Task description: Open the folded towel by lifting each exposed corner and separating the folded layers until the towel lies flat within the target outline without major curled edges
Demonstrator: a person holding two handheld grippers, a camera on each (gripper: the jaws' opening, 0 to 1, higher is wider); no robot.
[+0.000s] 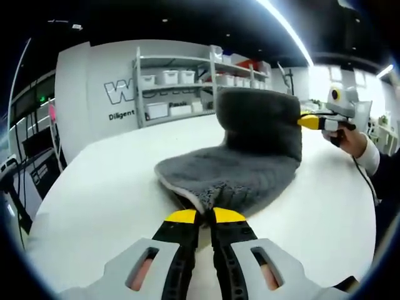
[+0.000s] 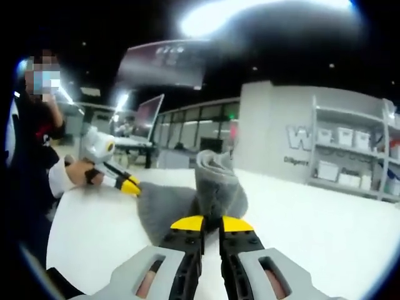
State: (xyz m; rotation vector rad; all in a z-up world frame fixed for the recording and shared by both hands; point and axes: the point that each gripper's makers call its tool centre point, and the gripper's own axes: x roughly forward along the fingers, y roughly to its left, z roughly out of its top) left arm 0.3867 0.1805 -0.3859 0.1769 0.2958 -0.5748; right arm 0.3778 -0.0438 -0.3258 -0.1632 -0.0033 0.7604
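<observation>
A grey towel (image 1: 237, 169) lies on the white table (image 1: 94, 194), its far part lifted upright into a flap. In the left gripper view my left gripper (image 1: 206, 215) is shut on the towel's near edge. My right gripper (image 1: 304, 121) comes in from the right, pinching the raised flap's side. In the right gripper view my right gripper (image 2: 211, 222) is shut on the towel (image 2: 215, 181), which stands up in a bunched fold above the jaws. At the left, my left gripper (image 2: 132, 186) grips the towel's far edge low on the table (image 2: 312, 225).
Shelving with white bins (image 1: 181, 81) stands beyond the table against a lettered wall, and is seen again as shelves (image 2: 350, 150) at the right. A person's hand and sleeve (image 1: 356, 144) hold the right gripper. Desks and a monitor (image 2: 147, 115) sit in the background.
</observation>
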